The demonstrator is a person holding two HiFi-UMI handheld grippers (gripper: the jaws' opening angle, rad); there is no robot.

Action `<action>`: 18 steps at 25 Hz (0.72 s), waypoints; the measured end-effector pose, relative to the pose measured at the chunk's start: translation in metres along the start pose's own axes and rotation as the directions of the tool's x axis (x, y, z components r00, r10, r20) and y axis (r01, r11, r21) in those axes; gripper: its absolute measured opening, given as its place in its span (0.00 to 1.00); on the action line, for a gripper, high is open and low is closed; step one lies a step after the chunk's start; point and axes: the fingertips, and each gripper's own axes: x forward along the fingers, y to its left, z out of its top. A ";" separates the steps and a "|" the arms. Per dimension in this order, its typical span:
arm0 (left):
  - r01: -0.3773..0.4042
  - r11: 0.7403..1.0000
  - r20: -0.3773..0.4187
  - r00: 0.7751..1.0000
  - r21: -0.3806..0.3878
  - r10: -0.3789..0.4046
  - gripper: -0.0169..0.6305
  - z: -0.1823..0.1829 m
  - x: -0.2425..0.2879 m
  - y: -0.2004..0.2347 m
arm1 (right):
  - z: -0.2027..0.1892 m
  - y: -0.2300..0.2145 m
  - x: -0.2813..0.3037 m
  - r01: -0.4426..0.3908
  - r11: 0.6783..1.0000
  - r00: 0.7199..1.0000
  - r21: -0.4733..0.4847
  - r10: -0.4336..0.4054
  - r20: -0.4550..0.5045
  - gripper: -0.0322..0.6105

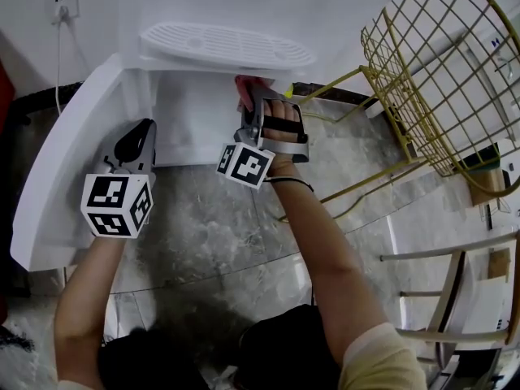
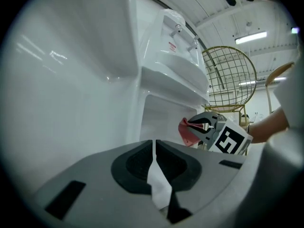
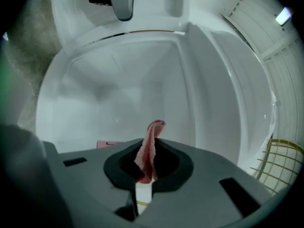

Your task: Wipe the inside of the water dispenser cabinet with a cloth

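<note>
The left gripper [image 1: 136,136] is held forward at the near left, with its jaws brought together and nothing between them. The right gripper [image 1: 248,92] is extended farther, to its right, with jaws clamped on a pink cloth [image 3: 149,146]. Both forearms are bare. The right forearm [image 1: 325,254] is stretched out longer than the left forearm [image 1: 85,299].

Site: large indoor hall with a furnished corner.
Ribbed ceiling with strip lights [image 2: 250,37], grey marble-look floor [image 1: 211,242], wall socket [image 1: 63,5], water dispenser [image 2: 176,45], gold wire chair [image 1: 439,71].
</note>
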 end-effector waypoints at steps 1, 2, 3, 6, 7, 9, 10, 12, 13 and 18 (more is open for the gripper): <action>0.000 1.000 -0.002 1.000 0.001 0.000 0.05 -0.002 0.000 0.000 | -0.002 0.005 0.002 -0.017 1.000 1.000 0.013 0.017 -0.010 0.10; 0.000 1.000 -0.005 1.000 0.001 0.000 0.05 -0.003 0.000 0.000 | -0.003 0.009 0.003 -0.034 0.999 0.999 0.026 0.034 -0.016 0.10; -0.001 1.000 -0.007 1.000 -0.002 0.001 0.05 -0.005 -0.001 0.001 | -0.003 0.014 0.003 -0.049 0.998 0.999 0.036 0.050 -0.020 0.10; -0.007 1.000 -0.014 1.000 -0.019 0.007 0.05 -0.011 -0.002 0.004 | 0.000 0.029 0.004 -0.086 0.996 0.996 0.038 0.087 -0.018 0.10; -0.008 1.000 -0.018 1.000 -0.021 0.008 0.05 -0.013 -0.002 0.004 | 0.002 0.035 0.005 -0.096 0.995 0.995 0.033 0.097 -0.017 0.10; -0.008 1.000 -0.027 1.000 -0.018 0.007 0.05 -0.018 -0.002 0.004 | 0.003 0.045 0.005 -0.115 0.993 0.993 0.022 0.116 -0.019 0.10; -0.008 1.000 -0.032 0.999 -0.014 0.007 0.05 -0.020 -0.003 0.005 | 0.003 0.050 0.006 -0.124 0.992 0.992 0.016 0.124 -0.021 0.10; -0.009 1.000 -0.039 0.999 -0.008 0.009 0.05 -0.025 -0.003 0.005 | 0.004 0.059 0.007 -0.139 0.990 0.990 0.006 0.139 -0.026 0.10; -0.009 1.000 -0.042 0.999 -0.008 0.009 0.05 -0.027 -0.003 0.005 | 0.005 0.064 0.008 -0.149 0.989 0.989 0.005 0.149 -0.028 0.10; -0.002 1.000 -0.063 0.998 -0.006 0.002 0.05 -0.039 -0.002 0.004 | 0.008 0.086 0.011 -0.192 0.981 0.980 0.005 0.192 -0.042 0.10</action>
